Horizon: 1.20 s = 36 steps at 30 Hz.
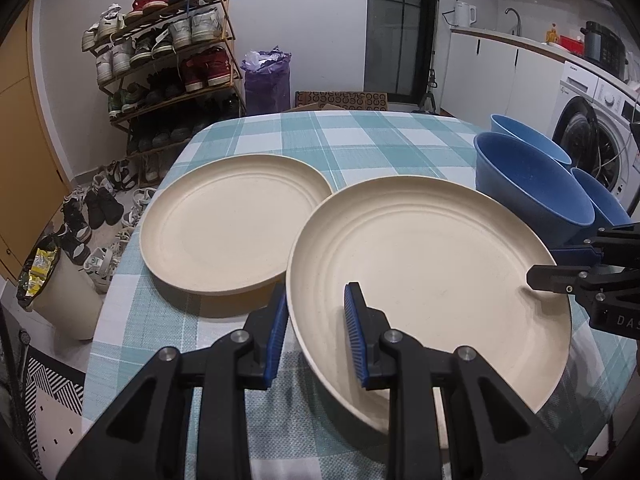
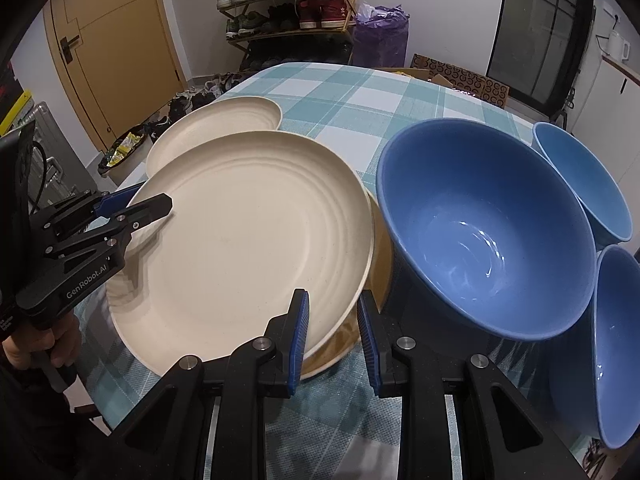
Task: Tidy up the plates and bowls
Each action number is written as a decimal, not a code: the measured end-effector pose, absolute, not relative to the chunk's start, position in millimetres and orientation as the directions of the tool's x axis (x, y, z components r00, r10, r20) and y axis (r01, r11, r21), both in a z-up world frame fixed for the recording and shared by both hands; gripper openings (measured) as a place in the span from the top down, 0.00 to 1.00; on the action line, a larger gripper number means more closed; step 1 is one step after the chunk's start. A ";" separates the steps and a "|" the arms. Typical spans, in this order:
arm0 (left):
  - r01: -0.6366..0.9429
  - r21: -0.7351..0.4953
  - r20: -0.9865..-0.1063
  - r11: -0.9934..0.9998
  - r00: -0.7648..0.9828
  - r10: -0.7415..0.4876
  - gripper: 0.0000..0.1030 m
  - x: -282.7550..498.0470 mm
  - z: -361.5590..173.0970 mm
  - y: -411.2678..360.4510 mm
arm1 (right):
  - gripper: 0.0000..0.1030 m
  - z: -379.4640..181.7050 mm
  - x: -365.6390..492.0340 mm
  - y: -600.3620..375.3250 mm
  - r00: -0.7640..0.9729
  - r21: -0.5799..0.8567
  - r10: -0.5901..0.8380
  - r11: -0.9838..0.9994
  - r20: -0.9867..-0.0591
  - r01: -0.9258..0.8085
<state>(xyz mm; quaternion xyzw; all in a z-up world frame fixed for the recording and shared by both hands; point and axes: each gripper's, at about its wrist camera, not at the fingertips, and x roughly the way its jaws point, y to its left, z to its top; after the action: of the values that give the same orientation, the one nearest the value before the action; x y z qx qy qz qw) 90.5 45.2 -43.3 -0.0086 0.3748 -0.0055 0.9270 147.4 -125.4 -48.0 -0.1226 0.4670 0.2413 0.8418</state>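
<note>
On the checked table, both the left gripper and right gripper straddle the cream plate's rim, jaws apart.

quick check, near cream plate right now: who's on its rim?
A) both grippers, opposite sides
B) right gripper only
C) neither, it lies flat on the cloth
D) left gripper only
A: the left gripper has its fingers either side of the near plate rim, and the right gripper straddles the opposite rim; the plate sits tilted, its edge over the far plate.
</note>
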 end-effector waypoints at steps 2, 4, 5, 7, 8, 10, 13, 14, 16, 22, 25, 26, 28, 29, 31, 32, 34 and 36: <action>0.005 -0.014 -0.695 1.000 0.719 -0.013 0.75 90.9 -44.3 43.4 | 0.75 -47.9 144.9 -126.1 0.455 0.008 0.285 0.854 -0.844 -0.520; 0.005 -0.012 -0.696 1.000 0.718 -0.012 0.75 92.1 -45.0 43.1 | 0.75 -49.1 144.8 -127.1 0.455 0.007 0.283 0.855 -0.844 -0.519; 0.005 -0.012 -0.696 1.000 0.718 -0.012 0.75 92.0 -45.0 43.3 | 0.75 -49.9 145.2 -127.0 0.454 0.007 0.283 0.855 -0.845 -0.519; 0.006 -0.005 -0.698 1.000 0.716 -0.008 0.75 93.3 -46.0 41.8 | 0.75 -51.4 145.2 -127.3 0.456 0.002 0.278 0.855 -0.845 -0.519; 0.007 -0.001 -0.697 1.000 0.717 -0.006 0.75 93.1 -46.4 41.1 | 0.75 -52.4 145.1 -127.3 0.458 -0.004 0.274 0.855 -0.846 -0.519; 0.008 0.016 -0.699 1.000 0.715 0.005 0.75 93.8 -48.0 38.4 | 0.75 -54.2 145.8 -126.0 0.465 -0.021 0.262 0.855 -0.846 -0.519; 0.011 0.029 -0.703 1.000 0.711 0.013 0.75 94.6 -51.2 35.1 | 0.75 -56.7 146.5 -125.4 0.476 -0.042 0.246 0.855 -0.844 -0.517; 0.012 0.031 -0.705 0.999 0.709 0.013 0.75 95.2 -52.3 34.5 | 0.75 -57.4 146.8 -125.7 0.478 -0.046 0.243 0.855 -0.844 -0.516; 0.015 0.035 -0.708 0.999 0.706 0.014 0.75 96.1 -54.2 33.2 | 0.75 -57.8 147.3 -125.5 0.485 -0.057 0.236 0.855 -0.842 -0.515; 0.015 0.058 -0.713 0.998 0.700 0.031 0.75 97.6 -58.6 29.6 | 0.75 -63.2 148.6 -125.4 0.492 -0.081 0.217 0.853 -0.843 -0.515; 0.014 0.071 -0.713 0.997 0.700 0.041 0.75 97.9 -60.2 27.6 | 0.75 -65.9 147.4 -123.2 0.500 -0.099 0.204 0.852 -0.842 -0.514; 0.014 0.077 -0.713 0.997 0.699 0.045 0.75 98.1 -61.0 26.6 | 0.75 -66.5 147.7 -122.7 0.503 -0.105 0.201 0.851 -0.841 -0.515; 0.015 0.079 -0.718 0.997 0.695 0.046 0.75 99.0 -62.8 25.1 | 0.75 -67.9 147.4 -121.2 0.506 -0.115 0.194 0.849 -0.841 -0.516; 0.016 0.076 -0.719 0.997 0.693 0.044 0.75 99.3 -63.4 25.0 | 0.75 -68.3 147.2 -120.9 0.509 -0.121 0.190 0.848 -0.840 -0.516; 0.016 0.082 -0.719 0.996 0.694 0.048 0.75 99.2 -64.4 24.2 | 0.75 -69.7 146.9 -120.2 0.515 -0.134 0.181 0.846 -0.838 -0.516; 0.016 0.083 -0.719 0.996 0.693 0.049 0.75 99.4 -64.7 23.9 | 0.75 -70.4 146.9 -120.3 0.516 -0.137 0.179 0.845 -0.838 -0.516; 0.017 0.089 -0.718 0.996 0.694 0.053 0.75 99.4 -64.9 23.4 | 0.75 -71.9 146.7 -119.5 0.521 -0.148 0.172 0.844 -0.836 -0.516; 0.018 0.098 -0.716 0.995 0.695 0.059 0.75 99.5 -65.4 22.2 | 0.75 -73.3 146.1 -118.5 0.528 -0.162 0.163 0.842 -0.833 -0.515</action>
<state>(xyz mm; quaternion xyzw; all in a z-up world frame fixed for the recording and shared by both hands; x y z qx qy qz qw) 99.5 22.2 -65.4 0.0488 0.3902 0.0111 0.9194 146.1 -118.5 -73.3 -0.1987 0.4429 0.1992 0.8513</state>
